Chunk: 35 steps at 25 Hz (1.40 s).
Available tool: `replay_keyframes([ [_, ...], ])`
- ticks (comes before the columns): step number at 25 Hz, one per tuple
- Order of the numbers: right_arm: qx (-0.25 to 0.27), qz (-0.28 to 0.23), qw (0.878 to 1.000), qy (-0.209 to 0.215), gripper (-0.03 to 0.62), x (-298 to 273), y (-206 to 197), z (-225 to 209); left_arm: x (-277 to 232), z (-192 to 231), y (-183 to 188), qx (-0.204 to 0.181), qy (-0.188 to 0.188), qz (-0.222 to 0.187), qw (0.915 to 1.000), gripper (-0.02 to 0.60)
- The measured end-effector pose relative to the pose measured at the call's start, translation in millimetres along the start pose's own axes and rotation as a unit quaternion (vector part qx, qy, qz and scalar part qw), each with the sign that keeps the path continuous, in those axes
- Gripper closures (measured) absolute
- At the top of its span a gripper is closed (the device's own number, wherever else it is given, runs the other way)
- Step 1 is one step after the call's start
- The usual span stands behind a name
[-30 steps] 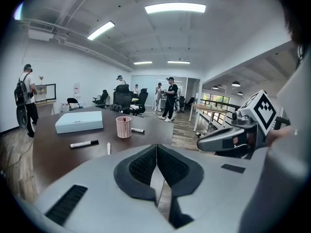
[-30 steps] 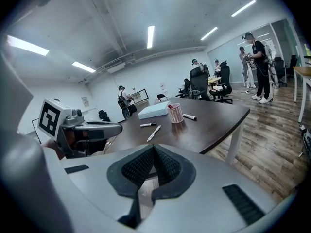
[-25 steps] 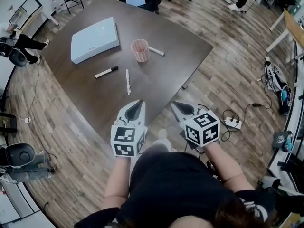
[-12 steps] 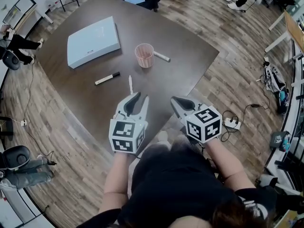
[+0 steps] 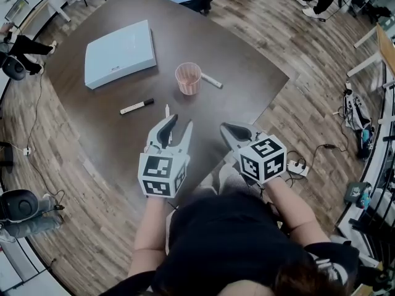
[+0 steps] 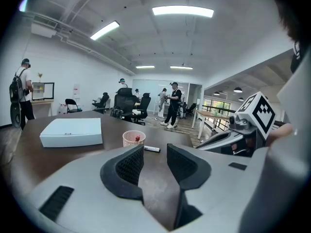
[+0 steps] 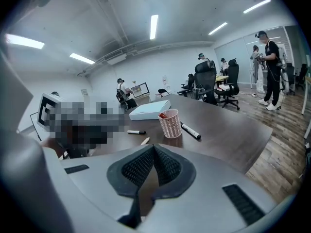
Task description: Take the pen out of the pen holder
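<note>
Both tongs hanging over the bench's (image 5: 247,97) near edge

The left tongs (image 5: 181,123) have just been spreading, gripping nothing; the right tongs (image 5: 227,128) are pressing together, empty. A red-tipped pen (image 7: 163,115) is sitting in the pink pen holder (image 5: 188,78) beyond them.

Bare tabletop (image 5: 216,110) lies open from the right gripper (image 5: 227,128) ahead to the pen holder (image 5: 188,78). A white pen (image 5: 166,111) sits just off the left gripper (image 5: 180,121) tips, a marker (image 5: 137,106) further left.
</note>
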State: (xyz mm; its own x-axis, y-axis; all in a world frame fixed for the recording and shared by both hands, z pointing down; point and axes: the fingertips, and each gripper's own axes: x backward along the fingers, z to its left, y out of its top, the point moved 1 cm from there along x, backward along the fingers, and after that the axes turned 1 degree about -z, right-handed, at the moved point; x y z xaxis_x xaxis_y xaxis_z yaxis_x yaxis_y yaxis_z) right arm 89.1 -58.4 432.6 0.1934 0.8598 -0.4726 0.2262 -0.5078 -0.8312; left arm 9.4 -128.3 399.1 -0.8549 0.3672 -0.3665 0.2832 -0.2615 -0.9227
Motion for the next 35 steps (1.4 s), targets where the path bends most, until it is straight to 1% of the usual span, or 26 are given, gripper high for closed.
replay_keyframes([
  [4, 0.015, 0.011, 1.0, 0.025, 0.576, -12, 15, -19, -18, 6, 9, 0.006, 0.03, -0.004, 0.9995, 0.409],
  [7, 0.022, 0.017, 0.999, 0.041, 0.576, -22, 25, -35, -37, 12, 12, 0.004, 0.054, 0.004, 0.9985, 0.403],
  [14, 0.033, 0.036, 0.996, 0.078, 0.576, -43, 37, -71, -79, 25, 10, 0.019, 0.102, 0.027, 0.9942, 0.405],
  [20, 0.039, 0.053, 0.992, 0.105, 0.576, -60, 44, -92, -106, 35, 13, 0.025, 0.127, 0.035, 0.9909, 0.41],
  [28, 0.047, 0.073, 0.987, 0.138, 0.576, -80, 47, -106, -131, 49, 10, 0.041, 0.157, 0.049, 0.9855, 0.416],
  [35, 0.05, 0.088, 0.982, 0.157, 0.576, -92, 46, -114, -145, 56, 4, 0.051, 0.168, 0.059, 0.9827, 0.437],
])
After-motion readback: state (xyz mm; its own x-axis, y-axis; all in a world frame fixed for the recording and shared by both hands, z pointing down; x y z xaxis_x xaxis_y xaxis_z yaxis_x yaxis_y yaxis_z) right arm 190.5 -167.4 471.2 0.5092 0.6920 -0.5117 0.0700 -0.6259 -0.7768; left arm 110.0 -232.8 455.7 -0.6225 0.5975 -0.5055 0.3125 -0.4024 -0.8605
